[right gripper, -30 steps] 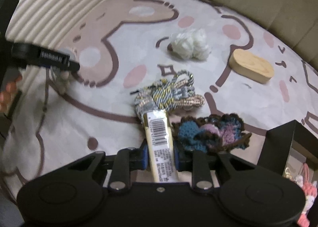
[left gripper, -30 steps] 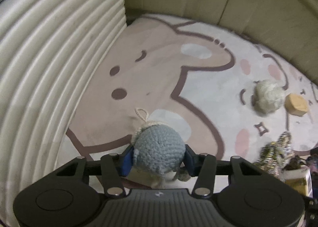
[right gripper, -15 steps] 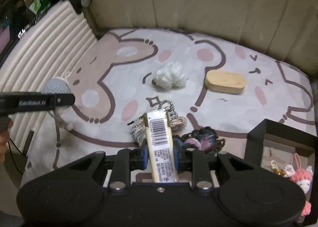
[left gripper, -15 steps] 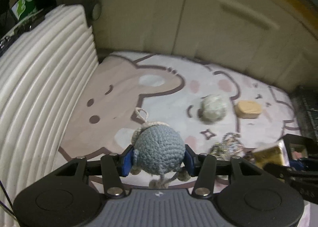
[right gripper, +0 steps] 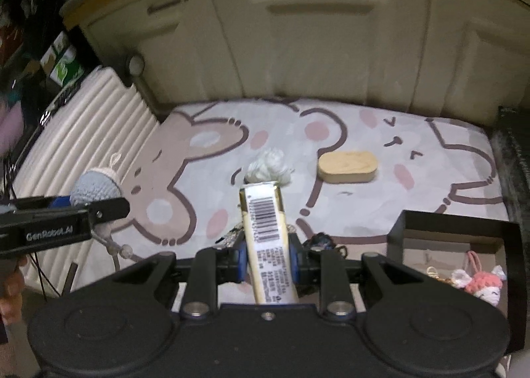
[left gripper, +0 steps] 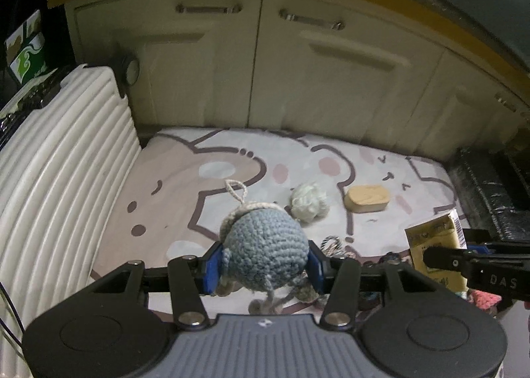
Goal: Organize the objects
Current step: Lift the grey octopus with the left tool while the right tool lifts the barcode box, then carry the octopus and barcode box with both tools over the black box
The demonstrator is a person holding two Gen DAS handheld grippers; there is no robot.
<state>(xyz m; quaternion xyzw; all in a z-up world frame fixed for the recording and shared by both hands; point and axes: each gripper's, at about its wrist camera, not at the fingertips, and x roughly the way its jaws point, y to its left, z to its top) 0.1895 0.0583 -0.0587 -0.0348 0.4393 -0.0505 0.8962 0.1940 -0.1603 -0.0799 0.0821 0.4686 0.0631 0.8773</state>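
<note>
My left gripper (left gripper: 263, 265) is shut on a grey-blue crocheted ball toy (left gripper: 265, 245) with a cream loop on top, held above the cartoon rug (left gripper: 205, 199). In the right wrist view the same toy (right gripper: 96, 190) shows at the left beside the left gripper's black finger (right gripper: 106, 207). My right gripper (right gripper: 268, 260) is shut on a slim gold box with a barcode (right gripper: 266, 239), also lifted off the rug; that gold box (left gripper: 434, 248) appears at the right of the left wrist view. On the rug lie a white yarn ball (right gripper: 270, 167) and an oval wooden block (right gripper: 347, 166).
A black open box (right gripper: 457, 229) at the right holds a pink-and-white crocheted toy (right gripper: 480, 285). A tangle of braided cords (left gripper: 334, 245) and a dark crocheted piece (right gripper: 323, 240) lie under the grippers. A ribbed cream suitcase (left gripper: 56, 179) flanks the left; cream cabinet doors (left gripper: 331, 80) stand behind.
Both grippers have risen off the rug with their objects and tilted up, so the cabinets have come into view. The cords and yarn ball now lie farther below.
</note>
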